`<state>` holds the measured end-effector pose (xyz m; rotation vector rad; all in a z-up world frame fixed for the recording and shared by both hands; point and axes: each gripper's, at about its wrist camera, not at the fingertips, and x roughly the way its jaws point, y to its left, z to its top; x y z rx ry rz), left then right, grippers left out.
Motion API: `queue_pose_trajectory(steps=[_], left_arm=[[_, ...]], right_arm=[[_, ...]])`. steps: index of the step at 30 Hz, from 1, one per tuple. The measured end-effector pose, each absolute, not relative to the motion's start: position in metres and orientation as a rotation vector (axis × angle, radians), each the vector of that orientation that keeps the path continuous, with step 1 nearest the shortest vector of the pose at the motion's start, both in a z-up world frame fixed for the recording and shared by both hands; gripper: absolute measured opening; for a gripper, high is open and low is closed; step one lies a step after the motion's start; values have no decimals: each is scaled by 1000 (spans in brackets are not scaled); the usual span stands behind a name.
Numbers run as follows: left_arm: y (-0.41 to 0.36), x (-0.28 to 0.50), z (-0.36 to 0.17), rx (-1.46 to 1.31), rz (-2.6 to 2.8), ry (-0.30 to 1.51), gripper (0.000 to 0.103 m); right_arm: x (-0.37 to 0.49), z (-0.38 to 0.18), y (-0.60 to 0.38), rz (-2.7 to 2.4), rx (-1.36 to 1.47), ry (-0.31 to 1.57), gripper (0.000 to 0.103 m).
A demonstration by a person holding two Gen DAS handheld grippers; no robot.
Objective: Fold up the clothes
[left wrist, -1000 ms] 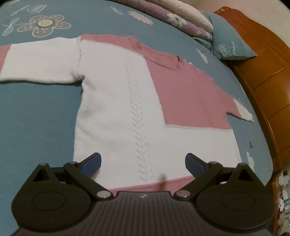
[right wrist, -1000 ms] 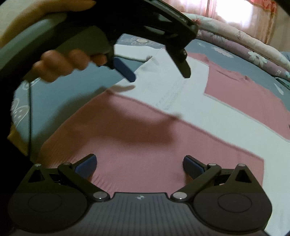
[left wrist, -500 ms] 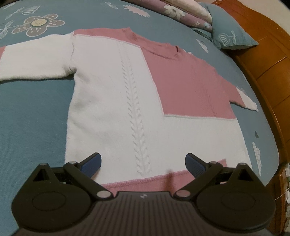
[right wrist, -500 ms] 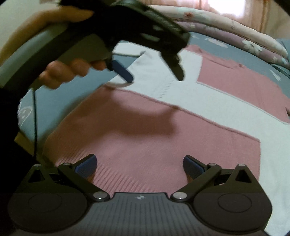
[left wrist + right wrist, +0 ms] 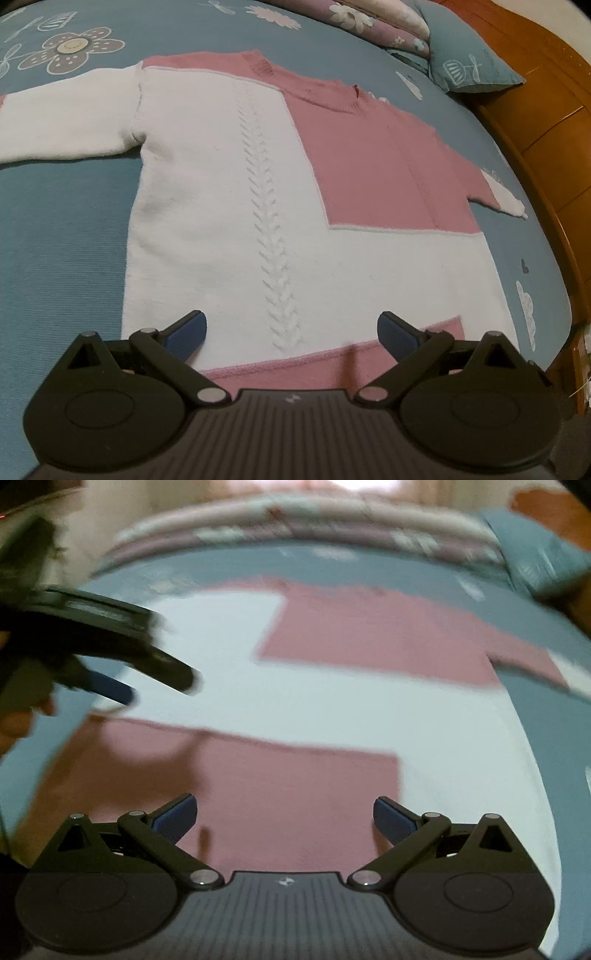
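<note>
Pink-and-white knit sweater (image 5: 295, 206) lies flat, front up, spread on a blue floral bedsheet (image 5: 62, 229); one sleeve stretches left, the other toward the wooden bed frame (image 5: 554, 122). No fold begun yet, by the look of it. Left gripper (image 5: 291, 328) hovers over the hem with its tongs wide apart, holding nothing. Right gripper (image 5: 284, 814) likewise spread and empty, above the lower pink panel; that view is heavily blurred, so its height over the cloth is hard to judge. Risks: knit is soft and stretchy, so a pinch catching only the top layer would separate the layers and leave a crooked fold; uneven lifting by the two grippers could drag the body askew. Pillows (image 5: 472, 62) sit beyond the collar.
</note>
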<state>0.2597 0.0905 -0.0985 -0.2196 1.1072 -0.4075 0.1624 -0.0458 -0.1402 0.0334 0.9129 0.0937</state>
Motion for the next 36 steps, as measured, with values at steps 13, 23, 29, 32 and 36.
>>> queue_pose_trajectory(steps=[13,23,29,32,36], left_arm=[[75,257,-93,-153,-403,1103,98],[60,259,-98,-111,-400,1118,98],[51,262,-104,-74,-378,1125,98],[49,262,-105,-69,-370,1123,99],[47,264,-106,-70,-369,1123,100]], right_arm=[[254,-99,-130,-35,108,941,103],[274,-139,-148,-104,82,1028,103],[263,-141,-150,-88,80,1026,103],[268,-139,-149,-81,71,1039,103],[271,-137,-148,-61,64,1061,103]])
